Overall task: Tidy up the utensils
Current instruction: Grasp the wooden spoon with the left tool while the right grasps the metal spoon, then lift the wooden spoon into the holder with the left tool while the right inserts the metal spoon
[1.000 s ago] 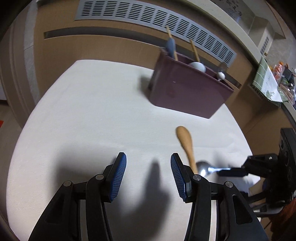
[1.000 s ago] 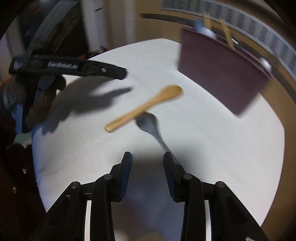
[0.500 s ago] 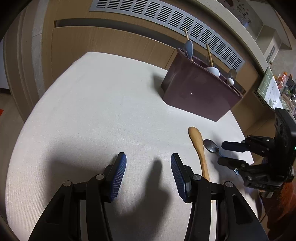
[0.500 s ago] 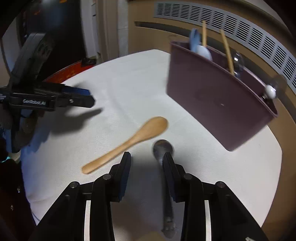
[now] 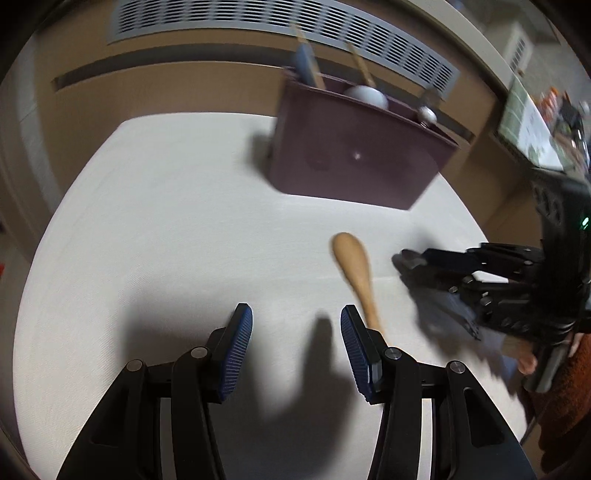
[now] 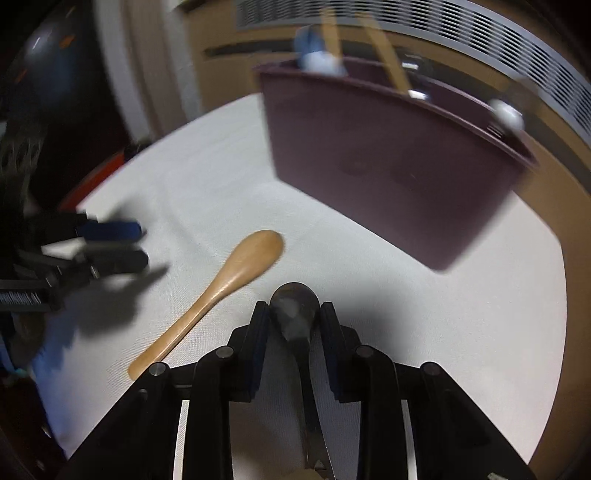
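Observation:
A wooden spoon lies on the white round table, bowl toward a dark maroon utensil holder; it also shows in the right wrist view. My left gripper is open and empty, just left of the spoon's handle. A metal spoon lies between my right gripper's fingers, its bowl at the fingertips; the jaws stand close around it. The holder carries several utensils. The right gripper shows blurred in the left wrist view.
A wooden wall panel with a grey vent grille runs behind the table. The table edge curves close behind the holder. The left gripper shows at the left of the right wrist view.
My right gripper has moved forward along the metal spoon, so its bowl now sits between the fingertips. My left gripper has shifted closer to the wooden spoon's handle.

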Available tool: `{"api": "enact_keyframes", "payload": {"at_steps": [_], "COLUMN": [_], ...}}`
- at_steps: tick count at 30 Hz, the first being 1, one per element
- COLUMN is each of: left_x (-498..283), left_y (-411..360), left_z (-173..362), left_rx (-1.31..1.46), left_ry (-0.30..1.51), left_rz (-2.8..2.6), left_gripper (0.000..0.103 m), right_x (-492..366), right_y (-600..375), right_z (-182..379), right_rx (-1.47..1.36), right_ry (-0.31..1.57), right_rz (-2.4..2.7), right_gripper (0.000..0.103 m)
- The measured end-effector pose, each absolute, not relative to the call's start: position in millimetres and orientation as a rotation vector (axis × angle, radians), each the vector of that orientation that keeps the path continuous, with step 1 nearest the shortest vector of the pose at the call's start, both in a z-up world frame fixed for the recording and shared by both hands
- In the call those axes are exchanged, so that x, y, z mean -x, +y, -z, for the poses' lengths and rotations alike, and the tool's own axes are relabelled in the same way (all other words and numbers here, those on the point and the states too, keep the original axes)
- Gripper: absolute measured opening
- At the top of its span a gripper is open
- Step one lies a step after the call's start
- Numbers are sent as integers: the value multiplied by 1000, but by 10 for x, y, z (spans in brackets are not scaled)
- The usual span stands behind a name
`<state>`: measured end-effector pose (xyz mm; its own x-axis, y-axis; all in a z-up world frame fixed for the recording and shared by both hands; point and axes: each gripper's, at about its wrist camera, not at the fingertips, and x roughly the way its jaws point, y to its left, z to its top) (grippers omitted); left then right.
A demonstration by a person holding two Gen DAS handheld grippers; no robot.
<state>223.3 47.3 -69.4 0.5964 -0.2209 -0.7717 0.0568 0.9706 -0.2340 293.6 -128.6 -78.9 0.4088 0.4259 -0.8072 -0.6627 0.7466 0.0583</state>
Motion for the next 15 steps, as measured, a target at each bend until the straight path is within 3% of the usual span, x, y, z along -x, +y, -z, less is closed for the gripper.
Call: {"api": "enact_keyframes", "payload": {"at_steps": [15], "left_x": [-2691], "left_y": [-129], "left_z": [730], "left_rx": [54], "left_ry": [964], "left_rz": [186], "left_gripper": [50], "right_x": [-2492], "right_y": [-2230], "right_z": [570], "right_rx": [-51], "right_ry": [778], "right_rz": [-404], "right_gripper": [25]}}
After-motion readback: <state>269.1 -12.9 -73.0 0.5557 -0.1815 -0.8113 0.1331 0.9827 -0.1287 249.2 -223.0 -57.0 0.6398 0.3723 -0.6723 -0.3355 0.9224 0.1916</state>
